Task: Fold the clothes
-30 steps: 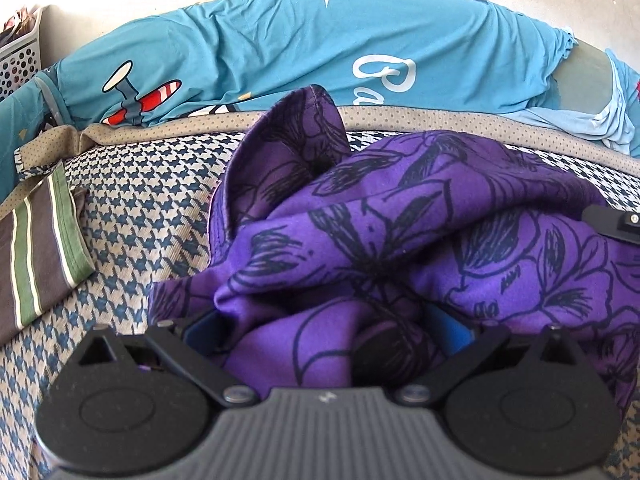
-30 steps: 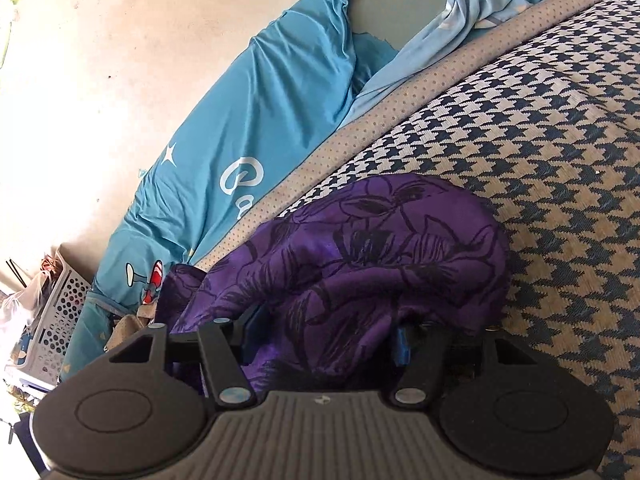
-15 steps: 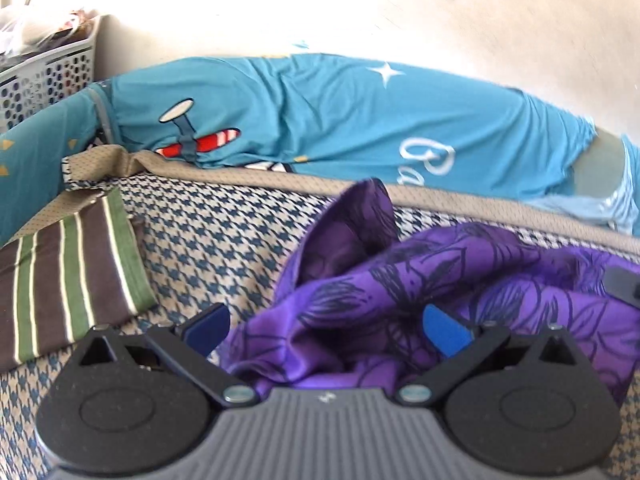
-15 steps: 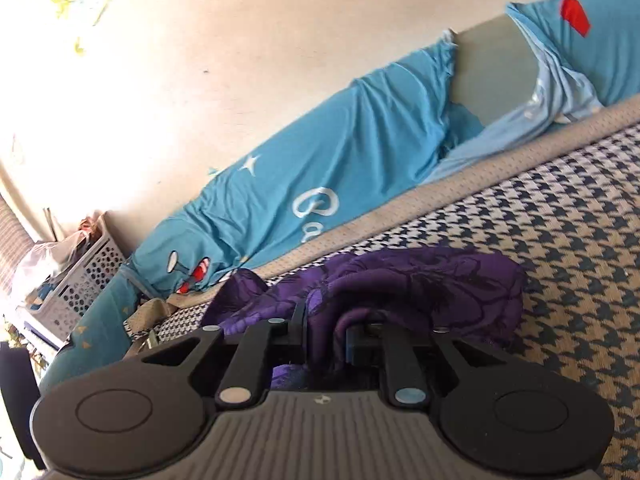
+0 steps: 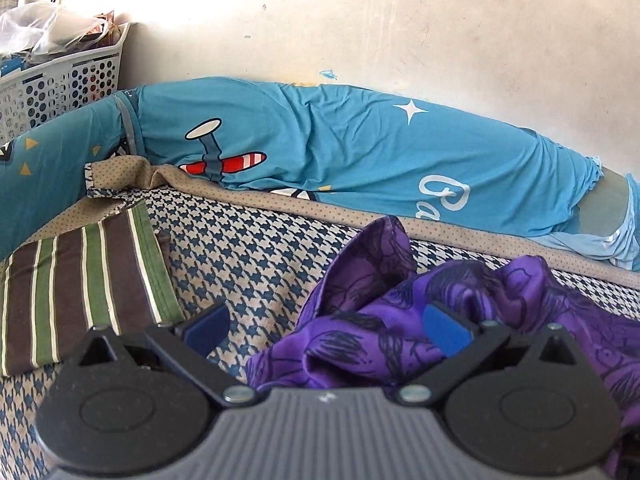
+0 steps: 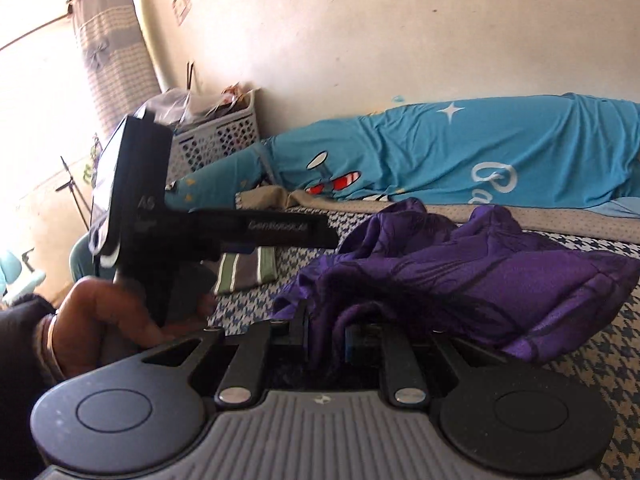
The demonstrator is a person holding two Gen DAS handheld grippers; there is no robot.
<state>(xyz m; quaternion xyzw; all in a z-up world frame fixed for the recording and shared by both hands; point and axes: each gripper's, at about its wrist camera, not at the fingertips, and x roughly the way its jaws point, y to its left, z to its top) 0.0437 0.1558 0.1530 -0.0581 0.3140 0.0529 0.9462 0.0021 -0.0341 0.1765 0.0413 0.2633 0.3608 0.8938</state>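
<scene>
Pinching a fold of the crumpled purple floral-print garment between its closed-in fingers, the right gripper is holding the cloth bunched on the blue-and-beige houndstooth bed cover. The left gripper is sitting with its blue-padded fingers spread wide, the garment's edge lying against the right-hand finger and the left-hand one over bare bed cover. A folded brown-and-green striped cloth is lying to the left, a long teal pillow with an aeroplane print is resting against the wall, and a white perforated plastic basket is standing in the corner.
</scene>
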